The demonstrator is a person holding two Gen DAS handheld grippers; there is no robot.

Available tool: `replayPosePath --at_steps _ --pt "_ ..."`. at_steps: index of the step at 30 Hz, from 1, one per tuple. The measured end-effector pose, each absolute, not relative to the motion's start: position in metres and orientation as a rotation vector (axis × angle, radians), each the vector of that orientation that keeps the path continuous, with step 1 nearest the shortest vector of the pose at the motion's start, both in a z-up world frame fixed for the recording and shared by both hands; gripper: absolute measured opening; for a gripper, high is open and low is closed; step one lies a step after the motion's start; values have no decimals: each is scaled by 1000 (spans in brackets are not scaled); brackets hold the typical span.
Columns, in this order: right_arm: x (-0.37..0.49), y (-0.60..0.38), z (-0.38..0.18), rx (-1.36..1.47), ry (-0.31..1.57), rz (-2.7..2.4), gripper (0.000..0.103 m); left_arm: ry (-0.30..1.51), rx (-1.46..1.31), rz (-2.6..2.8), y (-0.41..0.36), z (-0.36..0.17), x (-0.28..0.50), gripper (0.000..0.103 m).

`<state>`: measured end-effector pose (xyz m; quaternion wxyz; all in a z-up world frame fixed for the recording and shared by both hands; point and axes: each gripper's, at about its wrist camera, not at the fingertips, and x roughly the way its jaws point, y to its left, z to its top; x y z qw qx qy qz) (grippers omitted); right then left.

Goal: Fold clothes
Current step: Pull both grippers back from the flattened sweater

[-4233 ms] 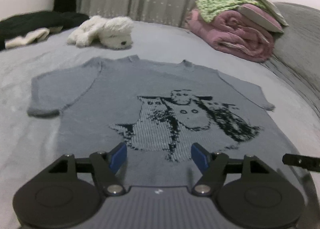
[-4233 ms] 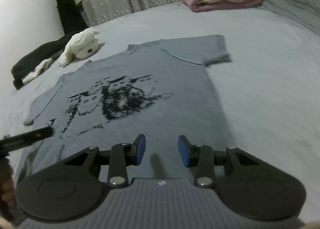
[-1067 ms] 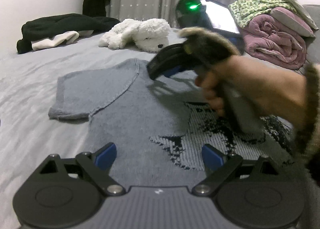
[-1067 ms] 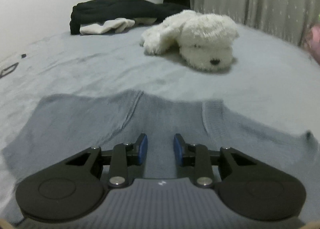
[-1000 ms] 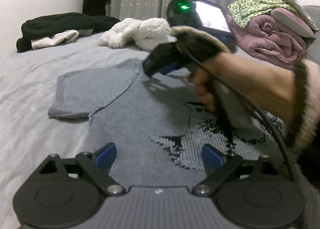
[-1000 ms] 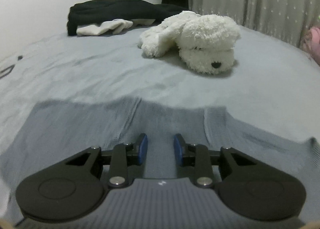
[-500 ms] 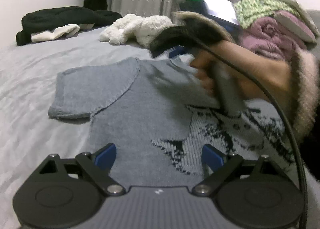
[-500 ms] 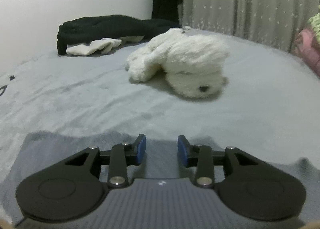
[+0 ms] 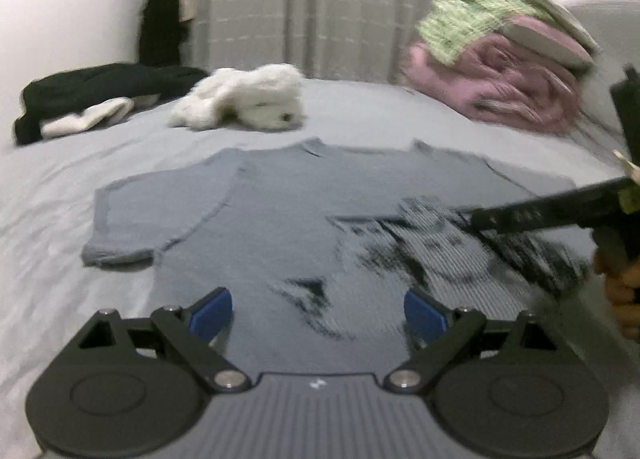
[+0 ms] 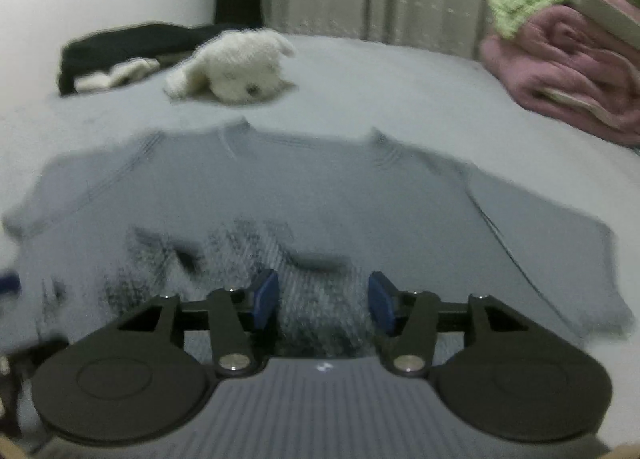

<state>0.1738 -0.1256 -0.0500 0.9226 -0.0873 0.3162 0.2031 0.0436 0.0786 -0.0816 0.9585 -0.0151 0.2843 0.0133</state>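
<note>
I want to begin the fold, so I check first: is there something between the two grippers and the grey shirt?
Nothing visible. The shirt lies flat on the bed, just ahead of the open left gripper and the right gripper, whose jaws are opening with nothing between them. The plush dog lies beyond the collar.

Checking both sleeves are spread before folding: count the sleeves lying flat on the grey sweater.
2. On the sweater, one sleeve lies spread at the picture's left and the other sleeve at its right, both flat on the bed. None looks tucked under.
</note>
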Motion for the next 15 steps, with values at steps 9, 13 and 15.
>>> replayPosePath --at_steps 9,13,15 --pt "93 -204 -56 -69 622 336 67 621 -74 -2 92 -84 16 95" --pt "66 -229 -58 -58 622 317 67 634 -80 -36 98 -83 2 97" --pt "54 -240 -59 -56 620 311 67 643 -67 -53 99 -83 -6 97"
